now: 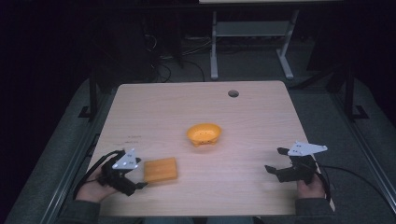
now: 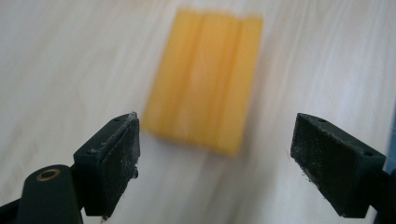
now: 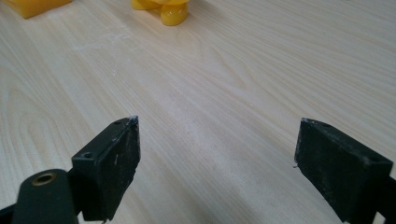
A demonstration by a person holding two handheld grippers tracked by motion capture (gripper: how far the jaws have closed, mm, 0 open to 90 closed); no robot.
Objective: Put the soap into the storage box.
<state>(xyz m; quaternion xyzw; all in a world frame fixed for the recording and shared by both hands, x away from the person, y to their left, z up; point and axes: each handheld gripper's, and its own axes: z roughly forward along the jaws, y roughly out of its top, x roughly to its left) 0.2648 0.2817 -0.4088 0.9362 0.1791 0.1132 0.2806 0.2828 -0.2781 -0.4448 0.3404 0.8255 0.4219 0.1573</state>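
An orange flat block [image 1: 160, 170] lies on the wooden table [image 1: 196, 107] near its front left. My left gripper [image 1: 136, 178] stands open just left of the block; in the left gripper view the ridged block [image 2: 204, 79] lies blurred ahead of the wide-apart jaws. A small orange bowl [image 1: 204, 134] sits at the table's middle. My right gripper [image 1: 275, 161] is open near the front right edge, nothing between its jaws. In the right gripper view the bowl's base [image 3: 169, 9] and the block's corner [image 3: 35, 6] lie far ahead.
A round cable hole [image 1: 233, 93] sits near the table's far edge. Beyond the table stand a white desk frame [image 1: 252, 42] and cables on the dark floor. Black cables trail from both grippers off the front edge.
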